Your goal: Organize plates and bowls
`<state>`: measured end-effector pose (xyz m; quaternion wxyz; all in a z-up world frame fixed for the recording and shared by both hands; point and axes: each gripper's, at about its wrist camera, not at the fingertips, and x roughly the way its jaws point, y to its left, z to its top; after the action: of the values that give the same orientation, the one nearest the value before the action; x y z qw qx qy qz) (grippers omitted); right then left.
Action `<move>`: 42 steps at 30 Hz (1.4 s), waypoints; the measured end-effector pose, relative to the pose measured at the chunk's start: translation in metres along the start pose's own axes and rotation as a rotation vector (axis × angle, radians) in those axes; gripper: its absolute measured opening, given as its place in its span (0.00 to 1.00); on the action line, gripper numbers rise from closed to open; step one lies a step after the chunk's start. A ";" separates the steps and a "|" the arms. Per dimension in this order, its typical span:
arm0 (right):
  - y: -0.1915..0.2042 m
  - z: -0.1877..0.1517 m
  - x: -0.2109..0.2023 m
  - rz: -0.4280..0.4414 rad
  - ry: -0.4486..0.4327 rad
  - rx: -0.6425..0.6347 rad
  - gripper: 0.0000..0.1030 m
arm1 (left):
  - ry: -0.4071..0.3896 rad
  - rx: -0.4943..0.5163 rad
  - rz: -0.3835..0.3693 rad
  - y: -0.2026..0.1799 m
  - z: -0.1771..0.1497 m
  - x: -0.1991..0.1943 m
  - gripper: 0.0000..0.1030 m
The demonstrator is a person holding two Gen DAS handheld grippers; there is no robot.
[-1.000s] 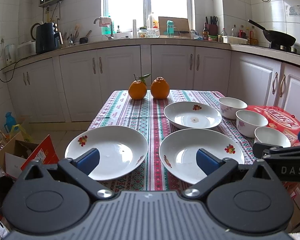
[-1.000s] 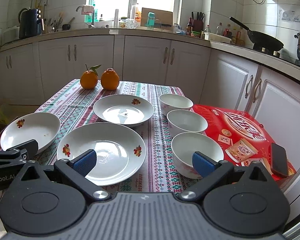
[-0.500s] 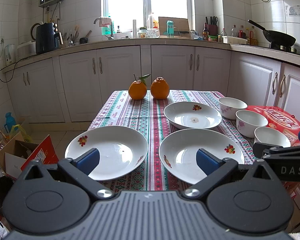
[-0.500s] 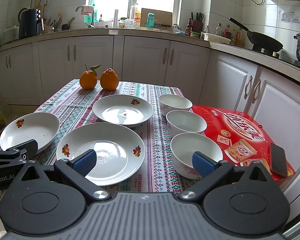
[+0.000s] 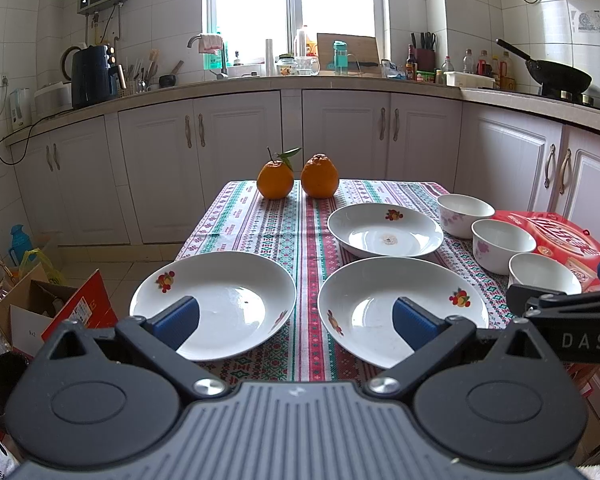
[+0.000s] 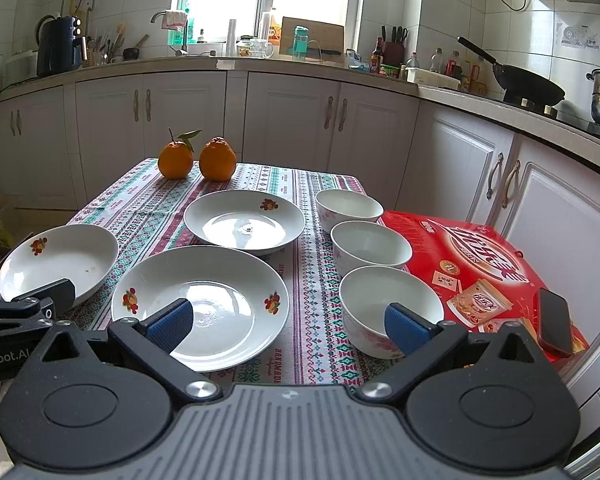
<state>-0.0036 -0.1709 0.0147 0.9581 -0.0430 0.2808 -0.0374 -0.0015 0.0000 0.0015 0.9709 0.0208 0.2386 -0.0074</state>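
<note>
Left wrist view: the left tool (image 5: 294, 322), blue ribbed pads spread, hovers above three glossy round white ceramic plates (image 5: 236, 292) on the patterned woven cloth desk (image 5: 308, 236).

Right wrist view: the right tool (image 6: 288, 320), likewise spread and empty, faces three white floral bowls (image 6: 370, 240) lined up beside a red cardboard box (image 6: 480, 256).

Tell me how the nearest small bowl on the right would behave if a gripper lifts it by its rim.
The nearest bowl looks like glazed ceramic, so it is probably rigid, fragile, and slippery against the fingers. Its deep walls and narrower base suggest it may tilt when gripped on one side. It seems empty, so likely fairly light.
</note>
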 end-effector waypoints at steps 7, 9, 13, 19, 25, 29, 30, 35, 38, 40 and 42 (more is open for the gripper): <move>0.000 0.000 0.000 -0.004 0.000 -0.003 1.00 | 0.002 0.000 -0.001 0.000 0.000 0.000 0.99; 0.000 0.000 0.000 -0.004 -0.001 -0.004 1.00 | 0.001 0.002 0.001 -0.001 0.000 0.000 0.99; 0.000 -0.001 0.000 -0.004 0.000 -0.003 1.00 | 0.004 0.002 0.000 0.000 0.000 0.000 0.99; 0.000 -0.001 0.001 -0.004 0.003 -0.002 1.00 | 0.007 0.005 0.001 -0.001 0.000 0.001 0.99; -0.001 -0.001 0.004 -0.002 0.009 0.000 1.00 | 0.013 0.010 0.006 -0.002 0.001 0.003 0.99; 0.000 0.000 0.006 0.000 0.014 -0.003 1.00 | 0.013 0.016 0.011 -0.004 0.001 0.005 0.99; -0.001 0.001 0.006 0.000 0.015 -0.002 1.00 | 0.011 0.019 0.010 -0.004 0.002 0.005 0.99; -0.001 0.006 0.010 0.018 0.012 -0.011 1.00 | -0.003 0.012 -0.022 -0.002 0.004 0.005 0.99; -0.001 0.013 0.013 0.032 -0.004 -0.034 1.00 | -0.004 0.018 -0.047 0.000 0.007 0.007 0.99; 0.000 0.019 0.015 0.028 -0.024 -0.054 1.00 | -0.009 0.030 -0.058 0.004 0.010 0.009 0.99; 0.000 0.026 0.018 0.028 -0.048 -0.078 1.00 | -0.013 0.041 -0.049 0.009 0.013 0.011 0.99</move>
<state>0.0256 -0.1708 0.0271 0.9625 -0.0774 0.2598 -0.0121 0.0144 0.0079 0.0085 0.9713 0.0347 0.2324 -0.0364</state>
